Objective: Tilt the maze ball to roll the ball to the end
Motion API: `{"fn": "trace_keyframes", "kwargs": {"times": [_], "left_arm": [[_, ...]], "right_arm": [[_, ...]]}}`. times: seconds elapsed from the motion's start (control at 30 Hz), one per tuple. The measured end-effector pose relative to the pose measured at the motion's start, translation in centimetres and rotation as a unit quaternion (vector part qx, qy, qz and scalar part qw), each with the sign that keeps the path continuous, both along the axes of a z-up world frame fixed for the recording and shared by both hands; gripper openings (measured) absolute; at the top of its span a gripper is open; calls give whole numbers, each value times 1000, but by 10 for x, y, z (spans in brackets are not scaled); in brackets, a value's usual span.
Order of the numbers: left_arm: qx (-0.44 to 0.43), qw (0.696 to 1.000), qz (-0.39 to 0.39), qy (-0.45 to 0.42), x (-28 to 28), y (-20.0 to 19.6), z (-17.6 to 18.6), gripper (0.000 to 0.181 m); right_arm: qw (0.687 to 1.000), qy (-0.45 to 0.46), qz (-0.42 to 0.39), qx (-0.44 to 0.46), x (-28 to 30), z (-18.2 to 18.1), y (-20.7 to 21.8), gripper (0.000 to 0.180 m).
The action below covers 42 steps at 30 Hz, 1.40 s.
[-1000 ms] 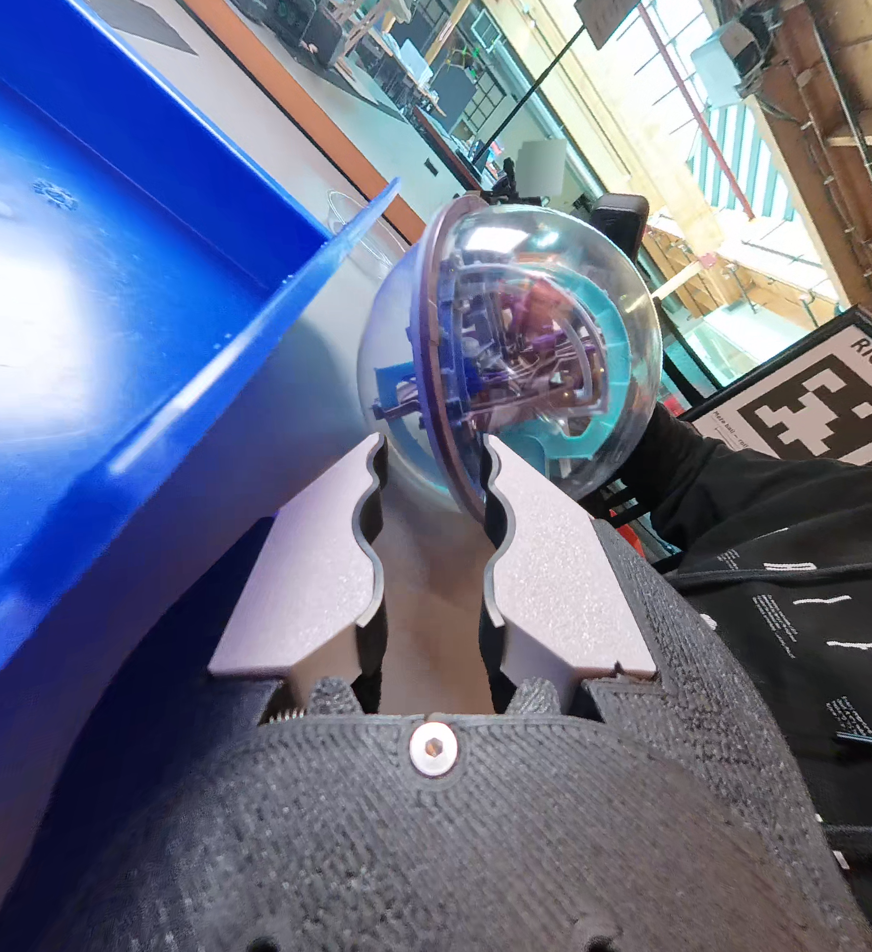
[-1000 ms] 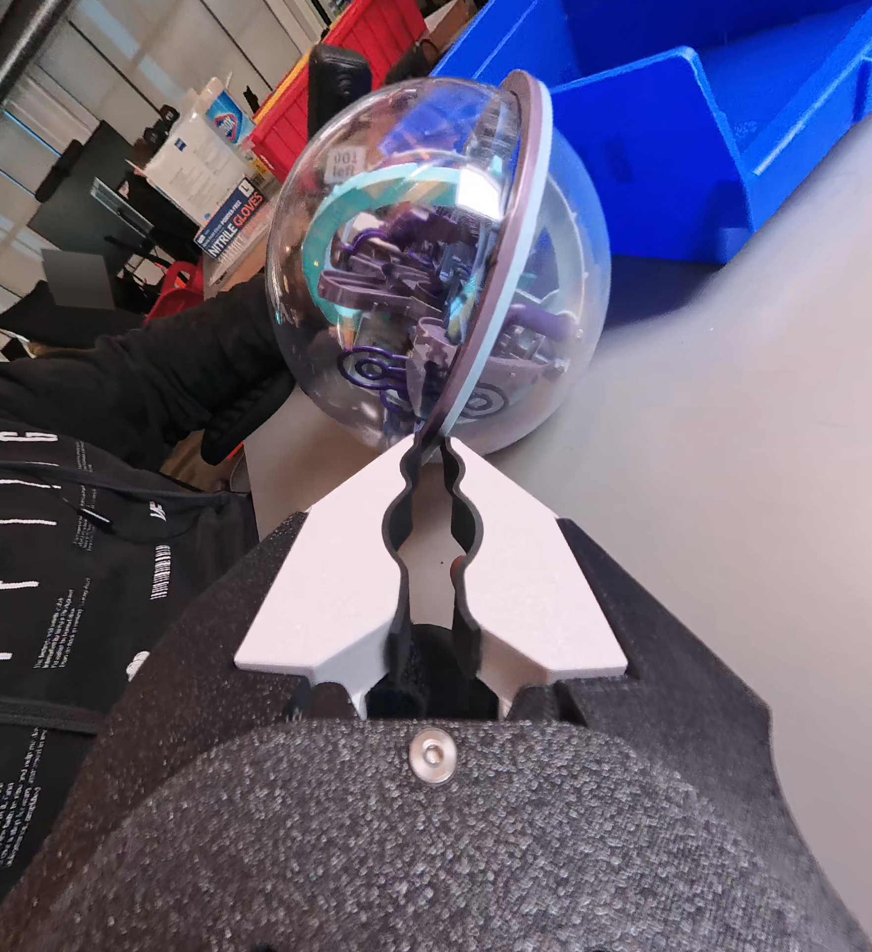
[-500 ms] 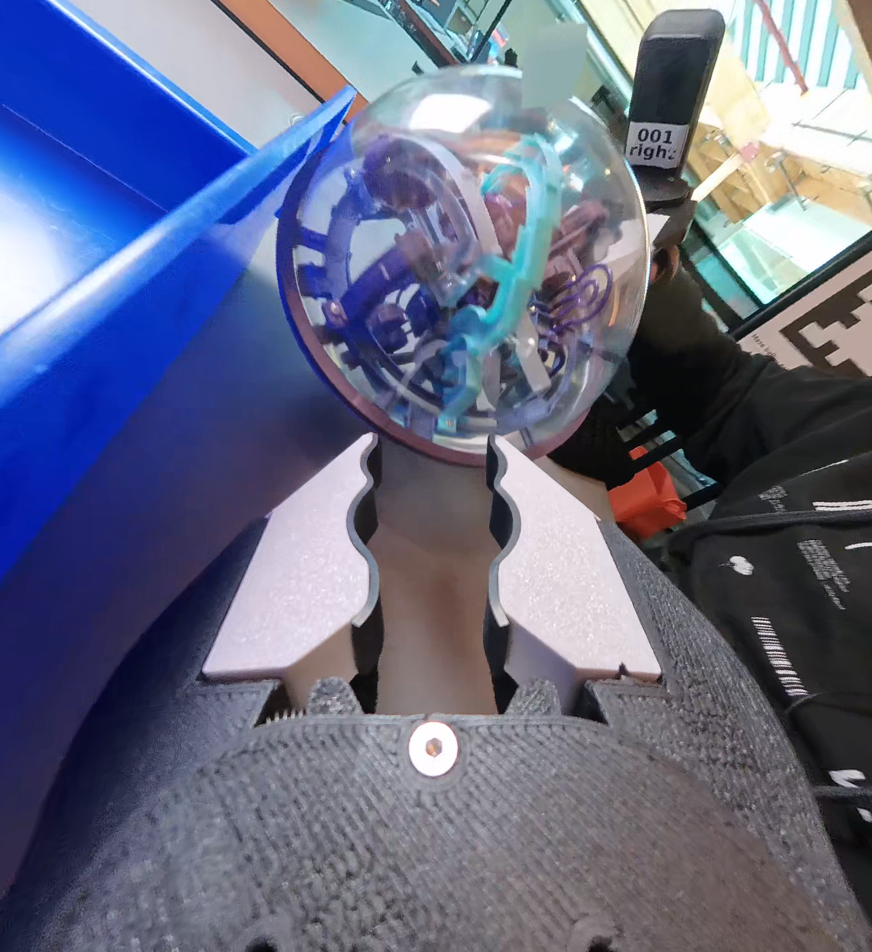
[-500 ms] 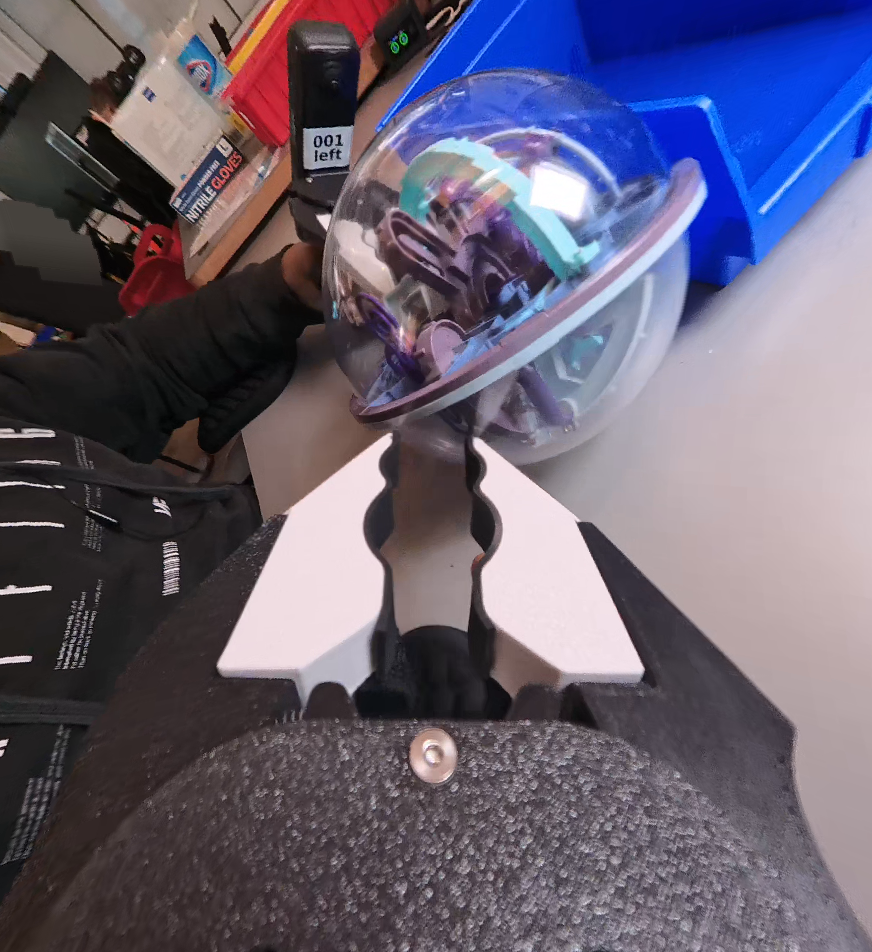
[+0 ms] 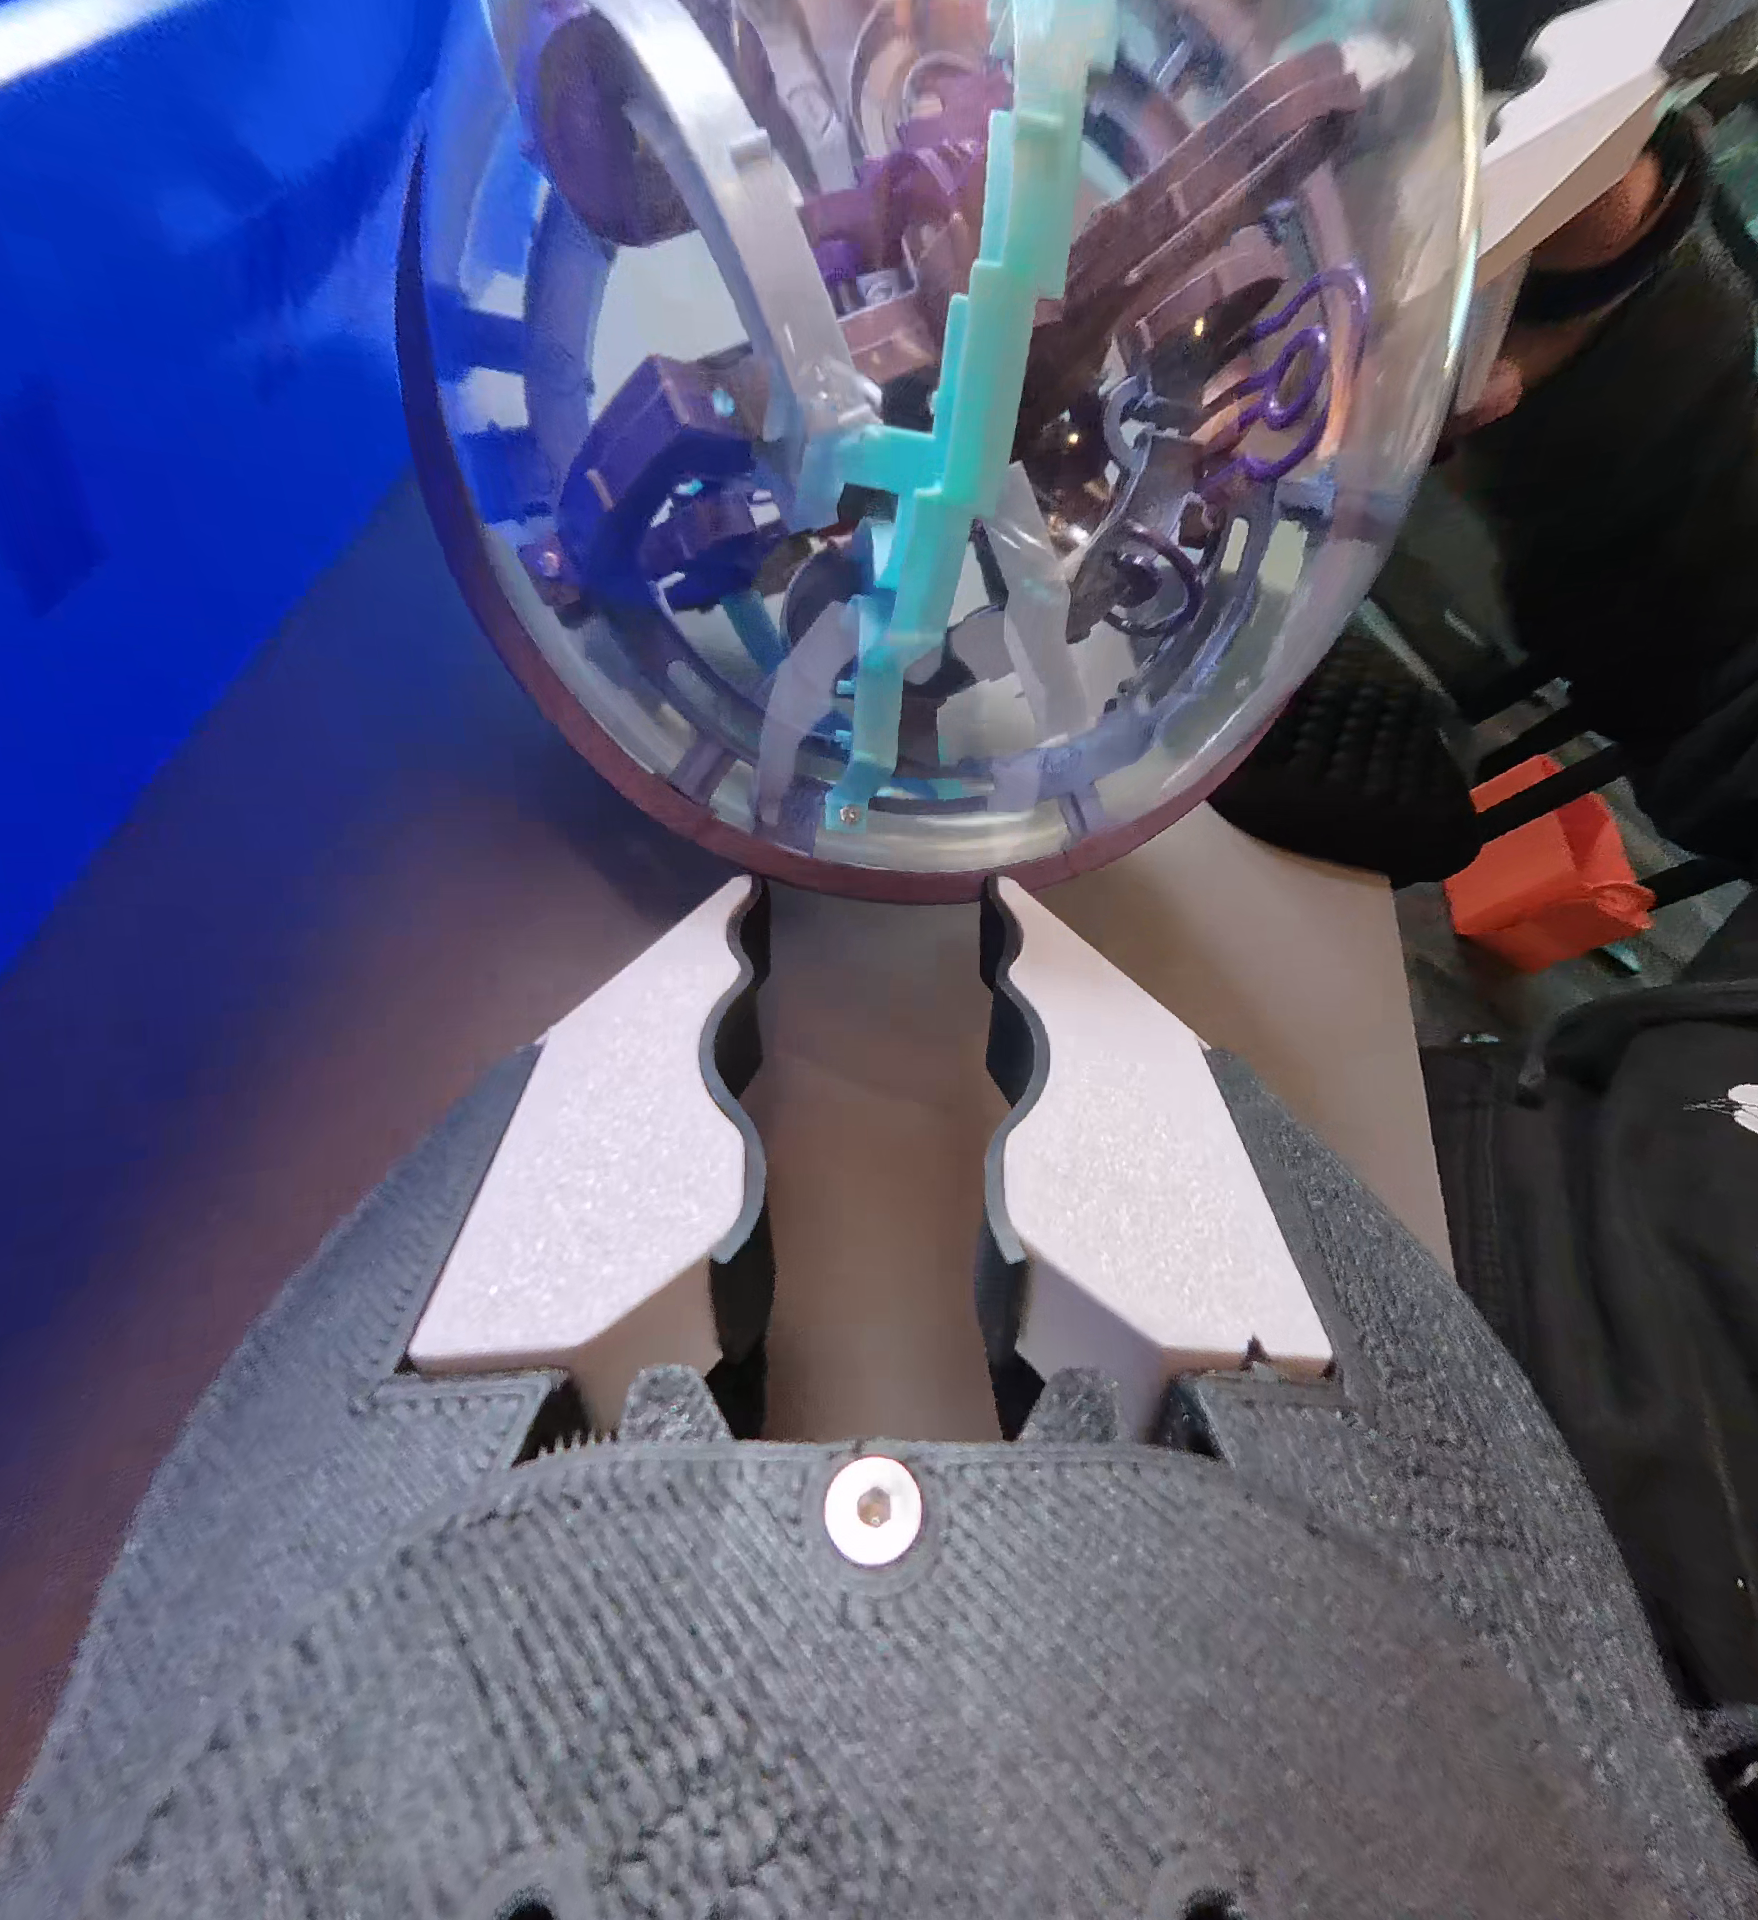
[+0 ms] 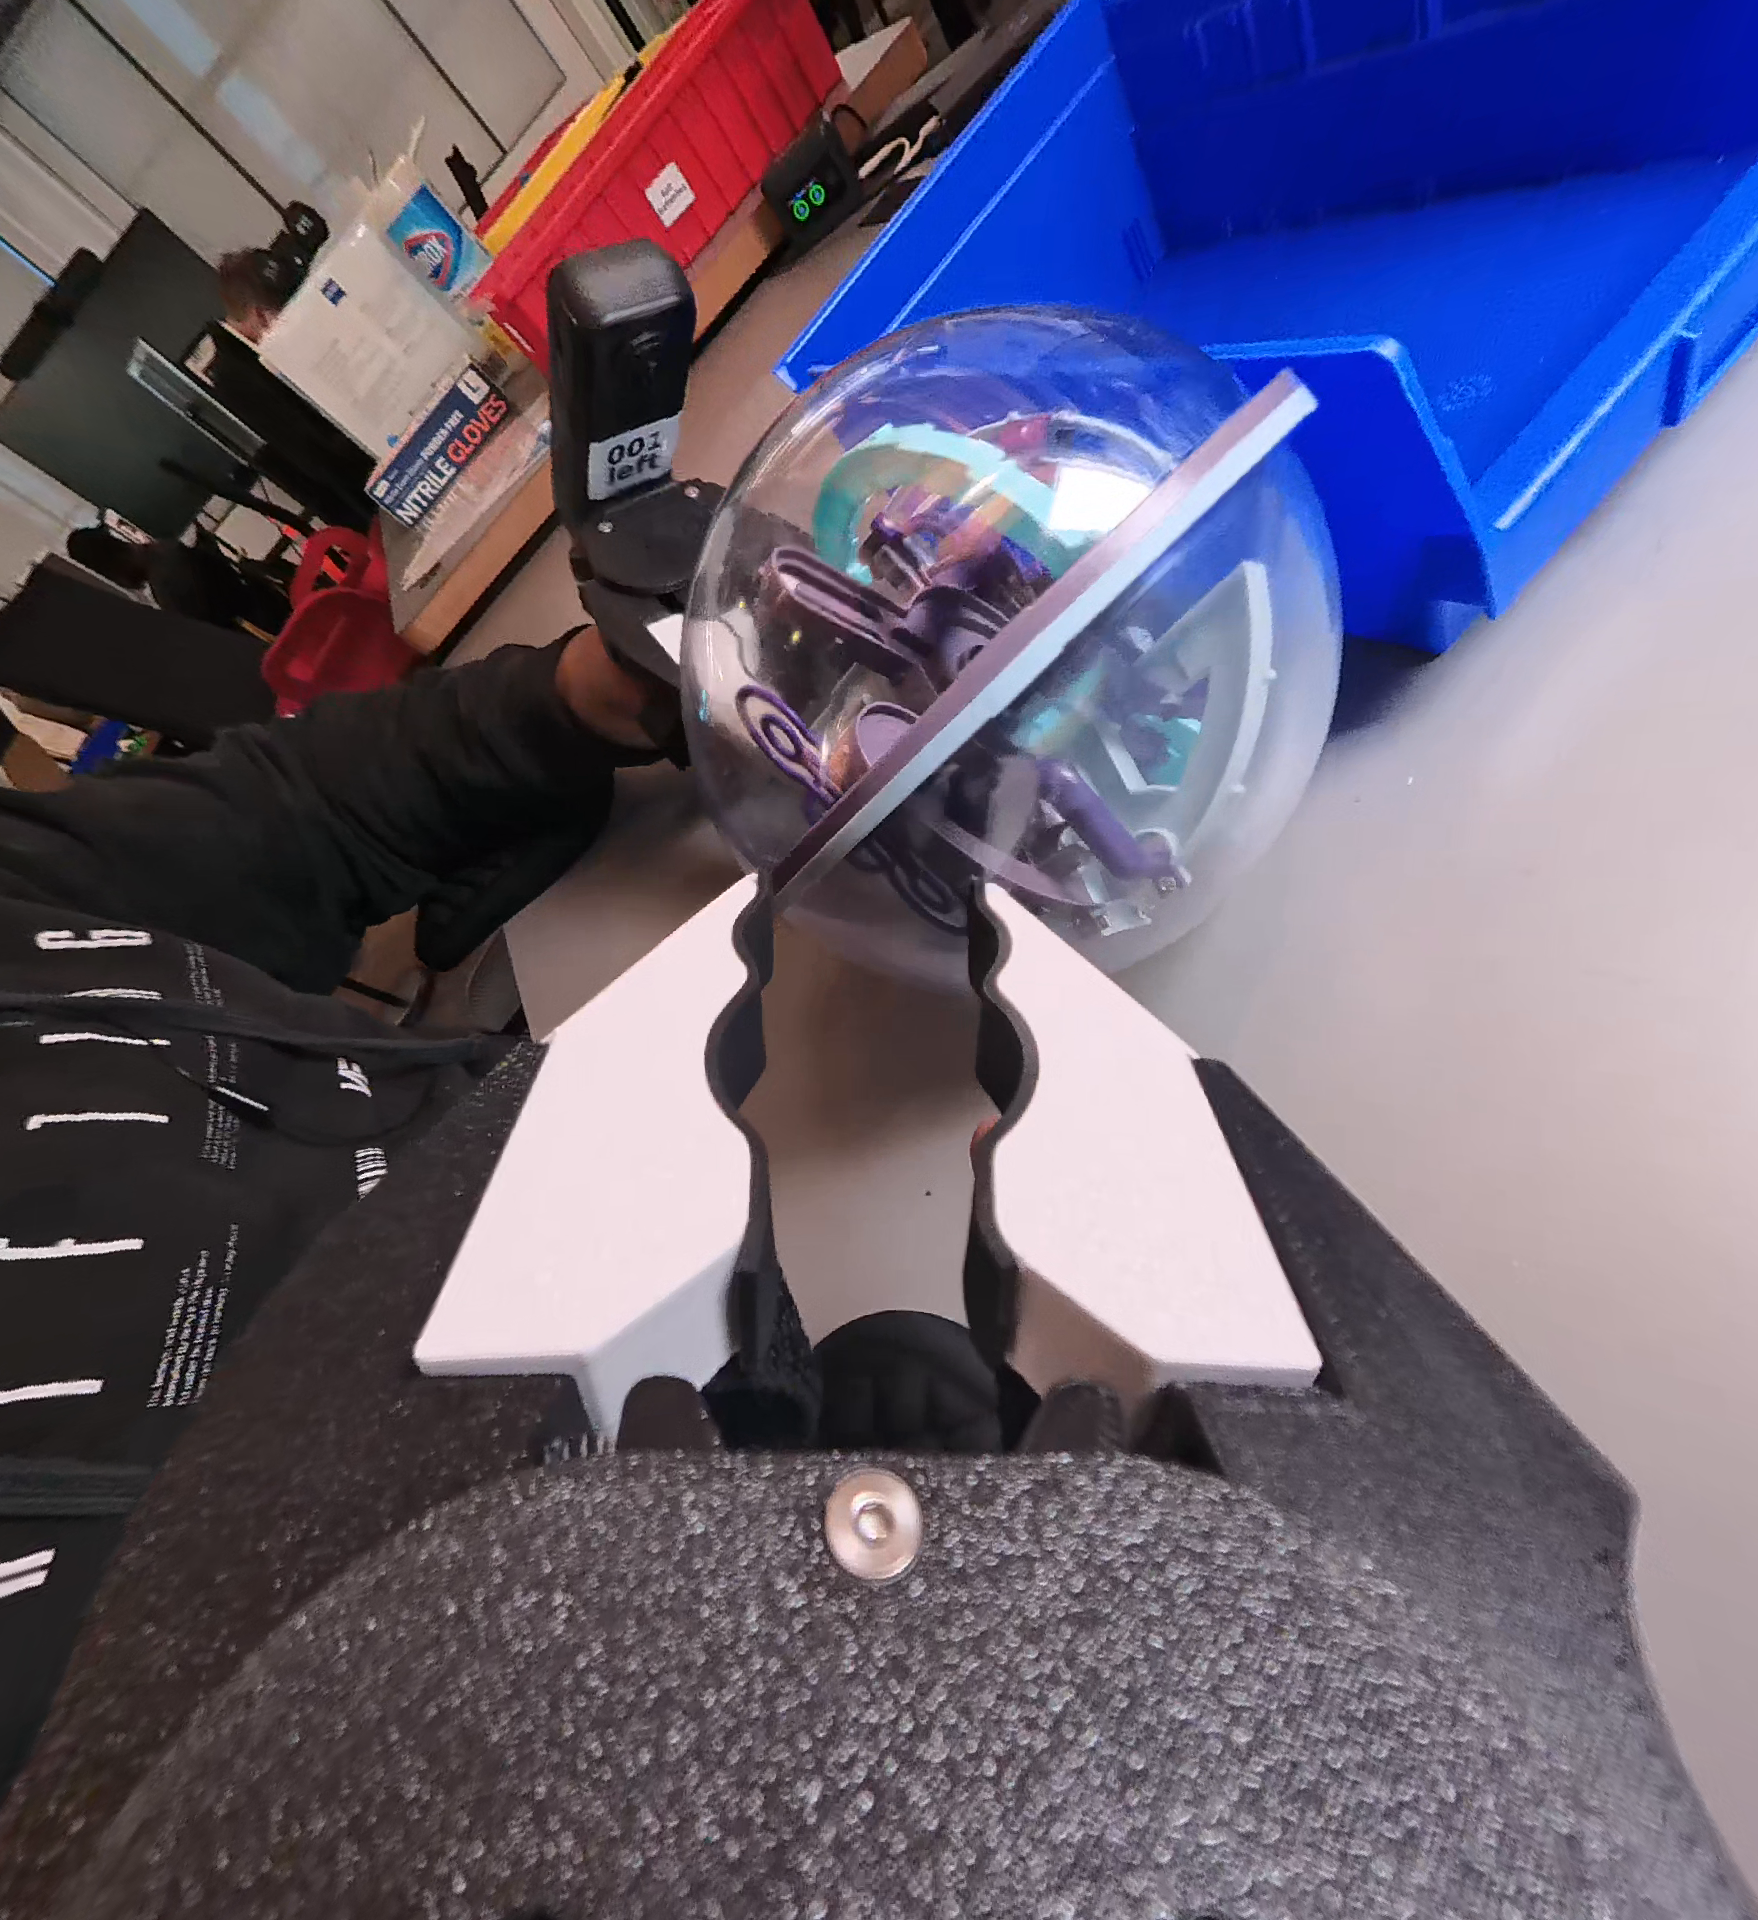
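- The left gripper (image 5: 870,899) has its fingers apart, their tips pressed against the purple rim at the bottom of the maze ball (image 5: 942,416), which sits dead ahead and fills the upper part of the left wrist view.
- The right gripper (image 6: 870,899) is likewise spread, its left fingertip meeting the rim edge and its right one against the clear shell of the maze ball (image 6: 1010,665).
- The ball seems propped between both sets of tips from opposite sides, above the grey table (image 6: 1529,987) near its front edge.
- The rim disc runs diagonally, high toward the blue bin (image 6: 1477,312) beyond.
- The small ball inside cannot be made out; both grippers look equally near.
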<state>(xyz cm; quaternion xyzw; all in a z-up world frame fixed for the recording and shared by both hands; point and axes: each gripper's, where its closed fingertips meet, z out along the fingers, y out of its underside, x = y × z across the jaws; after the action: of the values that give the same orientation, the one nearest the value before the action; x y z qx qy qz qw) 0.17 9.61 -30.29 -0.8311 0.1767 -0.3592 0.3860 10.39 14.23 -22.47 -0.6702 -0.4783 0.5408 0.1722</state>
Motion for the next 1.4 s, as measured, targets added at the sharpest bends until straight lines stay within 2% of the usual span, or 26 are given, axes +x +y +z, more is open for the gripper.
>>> {"fn": "trace_keyframes", "kwargs": {"times": [0.17, 0.3, 0.47, 0.57, 0.67, 0.8, 0.93, 1.1, 1.2, 1.27, 1.33, 1.4], "left_arm": [[-15, 998, -4, 63, 12, -7, -13, 38], [-25, 998, -23, 61, 27, -14, -14, 37], [-19, 996, -45, 70, 31, -20, -8, 40], [10, 997, -8, 82, 8, -14, 8, 53], [92, 988, 39, 116, -20, 4, 40, 73], [195, 965, 22, 176, -18, 20, 76, 101], [198, 965, -12, 170, 1, 31, 84, 116], [158, 974, -25, 159, 2, 32, 68, 124], [147, 979, -14, 140, -2, 27, 64, 122], [139, 983, -10, 123, -3, 25, 63, 118], [129, 986, -8, 105, -3, 24, 62, 113], [121, 988, -5, 97, -2, 25, 59, 110]], "right_arm": [[1000, -10, -15, 20, -4, 7, 0, 37], [995, -35, -32, 82, -6, 8, 0, 37], [983, -73, -63, 157, -8, 5, 8, 24], [981, -77, -65, 167, -9, 6, 12, 16], [981, -78, -68, 165, -11, 8, 16, 11], [981, -80, -67, 165, -16, 10, 19, 10], [982, -74, -64, 164, -21, 14, 20, 9], [984, -37, -41, 171, -31, 25, 11, 9], [987, 6, -2, 160, -33, 35, 2, 20], [986, 52, -1, 158, -29, 45, 11, 27], [982, 77, -8, 171, -20, 43, 33, 44], [981, 63, 34, 179, -6, 17, 45, 74]]}}
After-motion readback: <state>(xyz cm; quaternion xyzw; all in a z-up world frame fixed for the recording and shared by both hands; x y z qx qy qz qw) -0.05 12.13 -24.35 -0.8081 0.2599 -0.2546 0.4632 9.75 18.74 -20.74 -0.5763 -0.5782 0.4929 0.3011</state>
